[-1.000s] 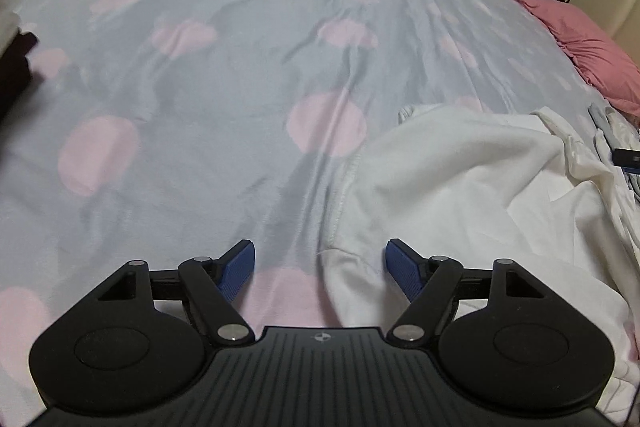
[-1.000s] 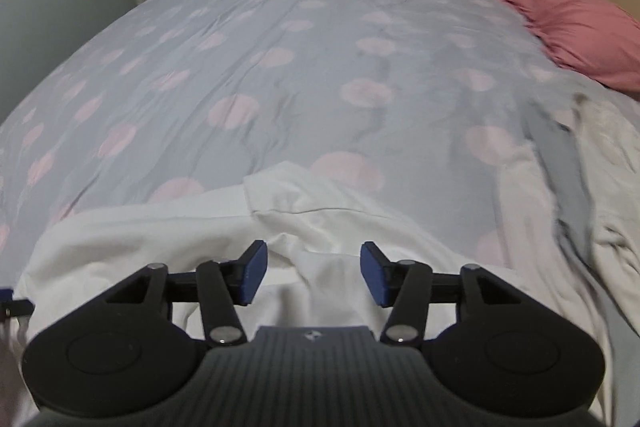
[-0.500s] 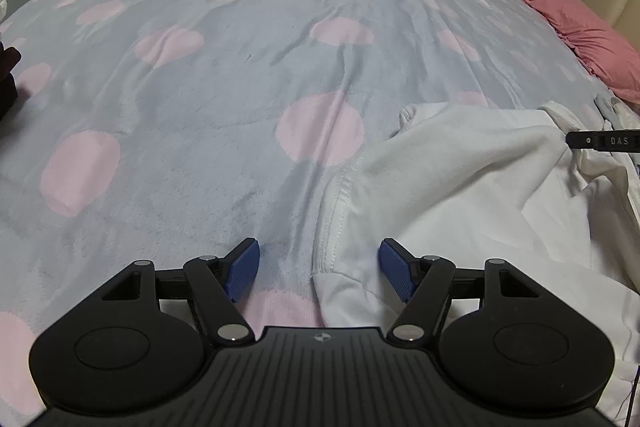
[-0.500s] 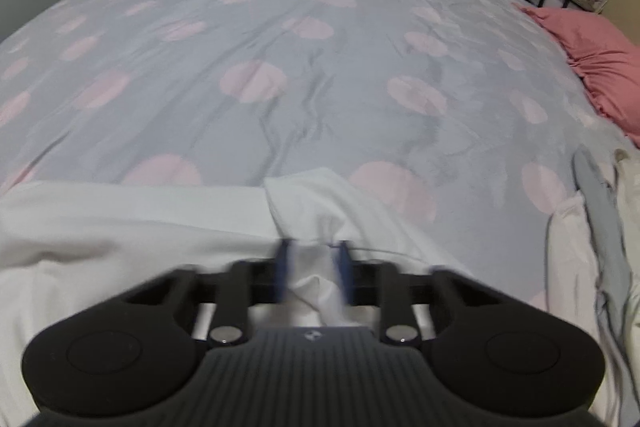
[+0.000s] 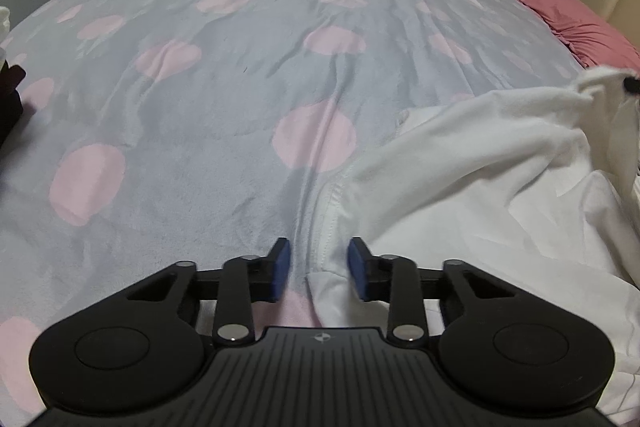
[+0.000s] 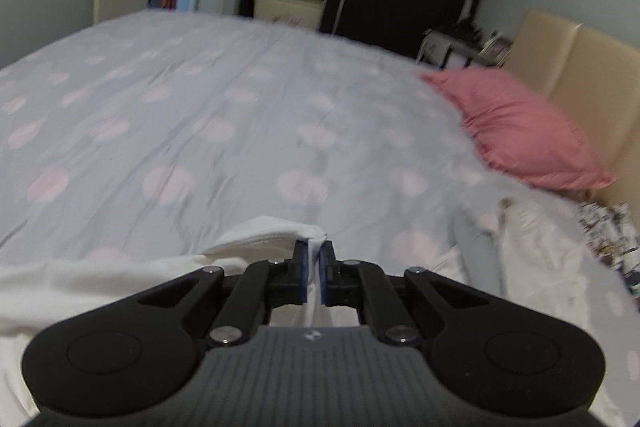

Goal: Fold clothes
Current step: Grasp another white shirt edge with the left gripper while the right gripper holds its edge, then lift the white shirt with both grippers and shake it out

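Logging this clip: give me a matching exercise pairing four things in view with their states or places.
Things:
1. left gripper
2. right gripper
3. white cotton garment
4. pink ruffled pillow

States or places:
A. lies against the beige headboard
B. shut on a pinch of cloth
C. spread crumpled on the dotted grey bedspread
D. open, fingers either side of a stitched hem

Pairs: 1-D, 2-B, 3-C, 4-A
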The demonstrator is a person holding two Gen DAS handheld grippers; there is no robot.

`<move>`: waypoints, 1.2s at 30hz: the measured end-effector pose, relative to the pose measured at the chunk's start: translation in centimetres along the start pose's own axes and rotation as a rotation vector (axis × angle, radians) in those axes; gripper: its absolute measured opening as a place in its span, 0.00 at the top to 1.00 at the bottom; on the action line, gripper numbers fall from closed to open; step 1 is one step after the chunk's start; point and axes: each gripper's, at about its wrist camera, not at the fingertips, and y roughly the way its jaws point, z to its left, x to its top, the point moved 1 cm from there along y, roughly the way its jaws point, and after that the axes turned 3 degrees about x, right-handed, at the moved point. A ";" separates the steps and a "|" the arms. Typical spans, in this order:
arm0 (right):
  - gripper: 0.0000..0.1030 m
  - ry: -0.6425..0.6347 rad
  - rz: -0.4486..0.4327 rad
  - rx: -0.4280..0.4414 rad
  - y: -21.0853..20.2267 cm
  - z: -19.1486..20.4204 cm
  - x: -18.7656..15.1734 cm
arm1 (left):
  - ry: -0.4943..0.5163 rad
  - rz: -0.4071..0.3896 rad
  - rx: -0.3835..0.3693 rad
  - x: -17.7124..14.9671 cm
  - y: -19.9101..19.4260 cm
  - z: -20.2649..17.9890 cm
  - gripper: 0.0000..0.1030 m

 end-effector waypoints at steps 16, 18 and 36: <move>0.95 0.038 -0.257 -0.130 -14.6 -3.0 1.3 | 0.076 -0.155 -0.034 -0.2 -6.9 -0.9 0.95; 0.96 0.009 -0.305 -0.148 -17.0 -2.7 1.4 | 0.065 -0.195 -0.050 0.1 -8.4 -0.5 0.95; 0.96 0.016 -0.783 -0.168 -41.7 -3.4 9.3 | 0.043 -0.920 -0.031 10.5 -37.6 4.9 0.96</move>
